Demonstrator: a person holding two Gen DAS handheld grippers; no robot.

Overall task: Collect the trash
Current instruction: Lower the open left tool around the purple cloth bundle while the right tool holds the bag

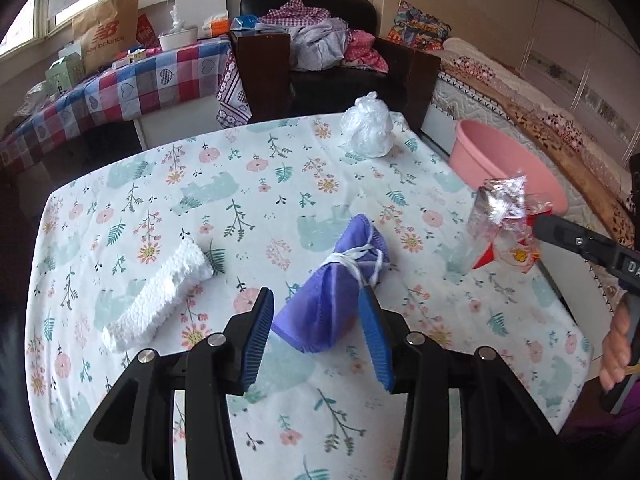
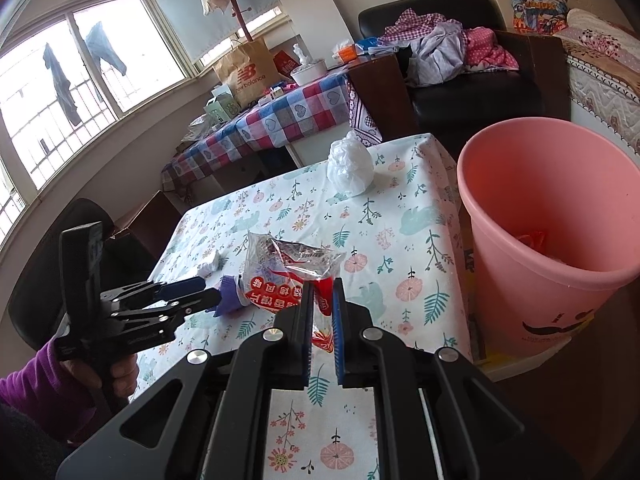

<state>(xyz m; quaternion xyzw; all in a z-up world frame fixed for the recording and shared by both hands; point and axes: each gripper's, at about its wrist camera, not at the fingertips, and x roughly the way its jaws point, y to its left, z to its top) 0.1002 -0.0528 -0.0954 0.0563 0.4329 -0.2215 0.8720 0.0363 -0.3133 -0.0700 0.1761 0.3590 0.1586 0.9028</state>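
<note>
Crinkly clear wrapper (image 2: 294,276) pinched; rolled purple mask (image 1: 332,292) between spread jaws.

Both grippers, left gripper (image 1: 316,332) and right gripper (image 2: 322,320), had black linkage frames, silver pivot screws and ribbed blue pads (image 1: 256,340). The left hand (image 2: 116,376) showed bare skin below a purple sleeve (image 2: 36,388).

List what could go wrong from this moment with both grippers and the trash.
1. The right gripper pinches only the lower end of the crinkly snack wrapper; it may slip out before reaching the pink bin.
2. The left gripper straddles the purple mask with its jaws open; closing off-centre could push the mask away.
3. The tied plastic bag sits near the table's far edge and could get knocked off.
</note>
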